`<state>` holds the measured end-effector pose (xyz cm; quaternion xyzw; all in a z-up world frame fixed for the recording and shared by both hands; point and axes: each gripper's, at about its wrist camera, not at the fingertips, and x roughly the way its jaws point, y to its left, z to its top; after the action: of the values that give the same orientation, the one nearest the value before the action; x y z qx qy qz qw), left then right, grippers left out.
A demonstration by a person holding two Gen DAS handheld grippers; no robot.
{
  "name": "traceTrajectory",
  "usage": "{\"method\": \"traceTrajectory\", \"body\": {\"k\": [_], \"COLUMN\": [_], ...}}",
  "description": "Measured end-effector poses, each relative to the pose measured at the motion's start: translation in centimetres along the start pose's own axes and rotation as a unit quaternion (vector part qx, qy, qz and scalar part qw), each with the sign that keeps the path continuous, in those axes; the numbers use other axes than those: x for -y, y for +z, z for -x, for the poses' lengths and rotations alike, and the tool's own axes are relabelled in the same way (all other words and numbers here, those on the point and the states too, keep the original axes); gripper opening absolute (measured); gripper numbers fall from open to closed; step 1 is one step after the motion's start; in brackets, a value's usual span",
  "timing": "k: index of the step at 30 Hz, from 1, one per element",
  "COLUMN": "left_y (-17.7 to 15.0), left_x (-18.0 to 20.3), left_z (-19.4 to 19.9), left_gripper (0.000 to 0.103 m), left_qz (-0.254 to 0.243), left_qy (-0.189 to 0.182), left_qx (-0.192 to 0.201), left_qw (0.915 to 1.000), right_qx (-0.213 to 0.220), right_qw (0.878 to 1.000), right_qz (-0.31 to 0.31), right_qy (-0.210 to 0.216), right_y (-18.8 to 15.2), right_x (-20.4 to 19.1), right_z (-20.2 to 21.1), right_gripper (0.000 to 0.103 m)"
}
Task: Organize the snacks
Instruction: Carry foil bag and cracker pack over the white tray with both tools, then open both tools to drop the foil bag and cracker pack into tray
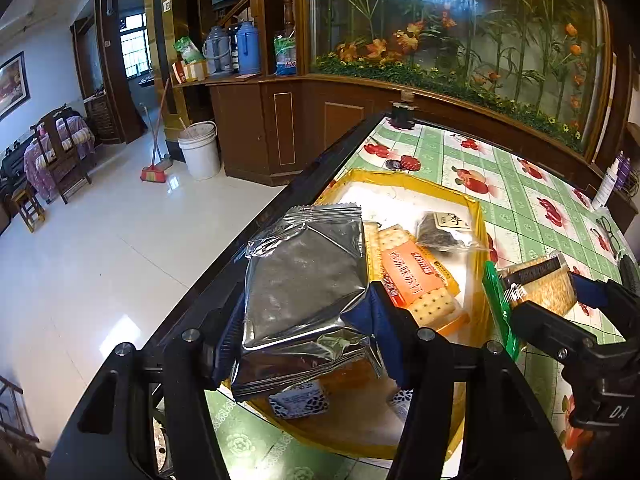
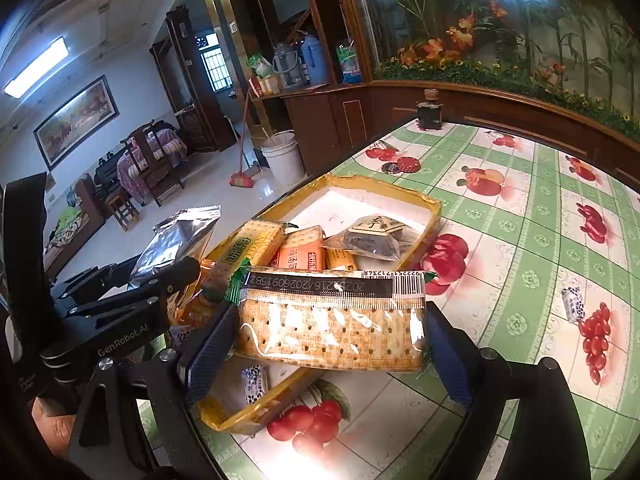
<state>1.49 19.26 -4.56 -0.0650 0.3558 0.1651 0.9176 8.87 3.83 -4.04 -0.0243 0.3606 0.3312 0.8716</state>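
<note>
My left gripper (image 1: 306, 312) is shut on a silver foil snack packet (image 1: 306, 280) and holds it above the near left part of a yellow-rimmed tray (image 1: 478, 216). My right gripper (image 2: 328, 336) is shut on a clear-wrapped cracker pack (image 2: 332, 326) with a black barcode strip, held over the tray's near right side (image 2: 434, 204). In the tray lie an orange cracker pack (image 1: 416, 276), a dark tea-like pouch (image 1: 440, 230), a yellow biscuit pack (image 2: 252, 244) and a small leopard-print candy (image 2: 254, 384). The left gripper shows in the right wrist view (image 2: 176, 268), the right in the left wrist view (image 1: 548, 292).
The tray sits at the left edge of a table with a green cherry-print cloth (image 2: 520, 240). A loose leopard-print candy (image 2: 573, 304) lies on the cloth at the right. A dark jar (image 2: 429, 114) and bottle caps (image 2: 402, 165) stand at the far end. A wooden cabinet (image 1: 280, 128) lies beyond.
</note>
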Motion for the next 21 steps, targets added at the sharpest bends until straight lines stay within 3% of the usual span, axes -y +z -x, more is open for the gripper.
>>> {"method": "traceTrajectory", "body": {"k": [21], "left_y": [-0.2], "left_x": [-0.2], "left_z": [-1.5], "left_gripper": [0.058], "left_qz": [-0.002], "left_qy": [-0.002], "left_qx": [-0.015], "left_qw": [0.9999], "right_qx": [-0.011], "right_qw": [1.000], "right_qz": [0.000], "right_qy": [0.026], "right_y": [2.0], "right_x": [-1.3], "right_z": [-3.9], "right_gripper": [0.090]}}
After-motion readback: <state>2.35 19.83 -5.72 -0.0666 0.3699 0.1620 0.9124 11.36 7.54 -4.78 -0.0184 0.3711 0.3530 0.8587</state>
